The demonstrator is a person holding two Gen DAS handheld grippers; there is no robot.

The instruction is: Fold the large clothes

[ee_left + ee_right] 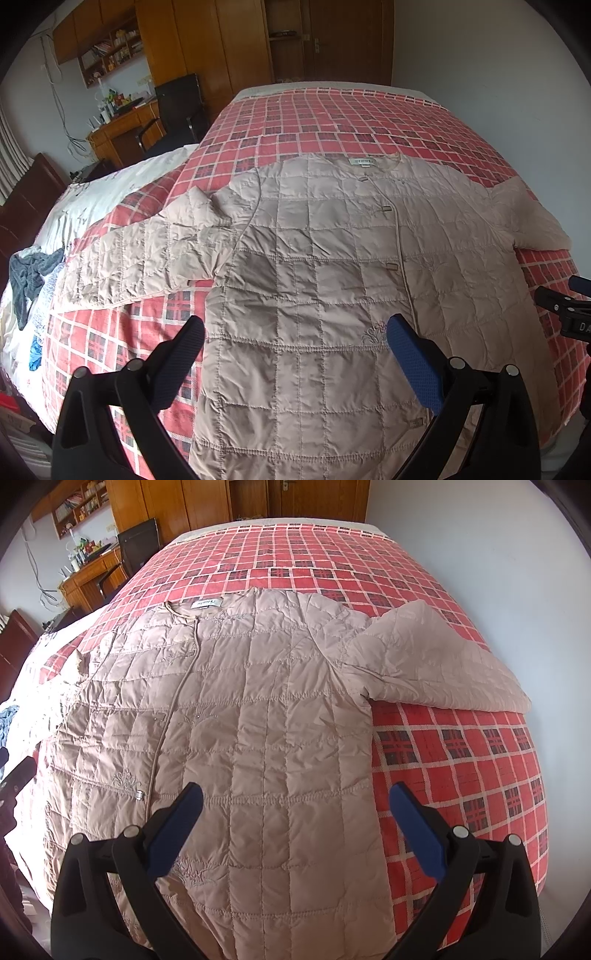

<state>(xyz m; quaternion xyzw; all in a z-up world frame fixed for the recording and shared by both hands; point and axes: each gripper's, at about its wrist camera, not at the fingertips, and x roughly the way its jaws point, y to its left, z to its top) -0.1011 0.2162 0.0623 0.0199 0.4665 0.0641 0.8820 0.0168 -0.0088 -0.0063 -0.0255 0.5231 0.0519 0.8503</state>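
While quilted jacket point(314, 258) lies flat | left gripper point(295, 339) above hem, jaws apart | right gripper point(295, 805) likewise

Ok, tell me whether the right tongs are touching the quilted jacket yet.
Cannot tell. In the right wrist view the open right tongs sit over the quilted jacket, but neither contact nor a gap shows plainly.

My left gripper point(295, 332) is a black plastic fork with two curved arms, each carrying round silver screw heads near its joints. Textured blue pads point(415, 363) line the fingers. My right gripper point(295, 799) is built alike; at three o'clock in the left view, its black body shows white lettering.
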